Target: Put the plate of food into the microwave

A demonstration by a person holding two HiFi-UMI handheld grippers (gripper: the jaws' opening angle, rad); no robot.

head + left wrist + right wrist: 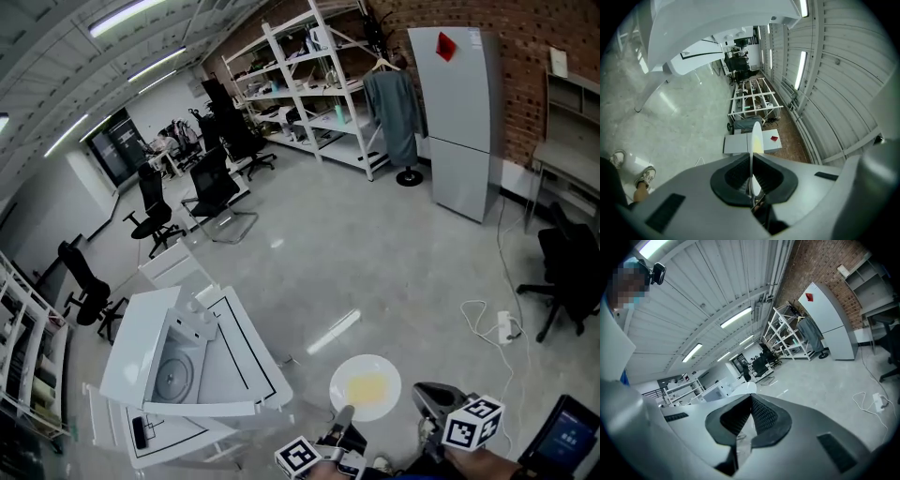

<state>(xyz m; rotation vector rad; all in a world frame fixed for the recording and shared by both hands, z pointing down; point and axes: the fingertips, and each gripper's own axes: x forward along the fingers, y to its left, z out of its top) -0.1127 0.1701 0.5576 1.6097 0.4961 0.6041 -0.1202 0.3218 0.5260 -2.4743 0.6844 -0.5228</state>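
A white plate [366,386] with yellow food in its middle hangs above the grey floor, low in the head view. My left gripper [343,414] is shut on its near-left rim; in the left gripper view the plate [756,137] stands edge-on between the closed jaws [752,177]. My right gripper [421,395] is at the plate's right rim, and its own view shows its jaws [749,412] closed on a thin white edge, with the plate [743,388] just past them. The white microwave [202,361] stands to the left on a small white table, with its door open and the turntable showing.
Black office chairs [214,192] stand behind the microwave. Metal shelving [319,80] and a grey fridge [457,117] line the brick wall. A power strip with its cable [506,326] lies on the floor at right, near another chair [567,277]. A dark screen [567,436] sits at bottom right.
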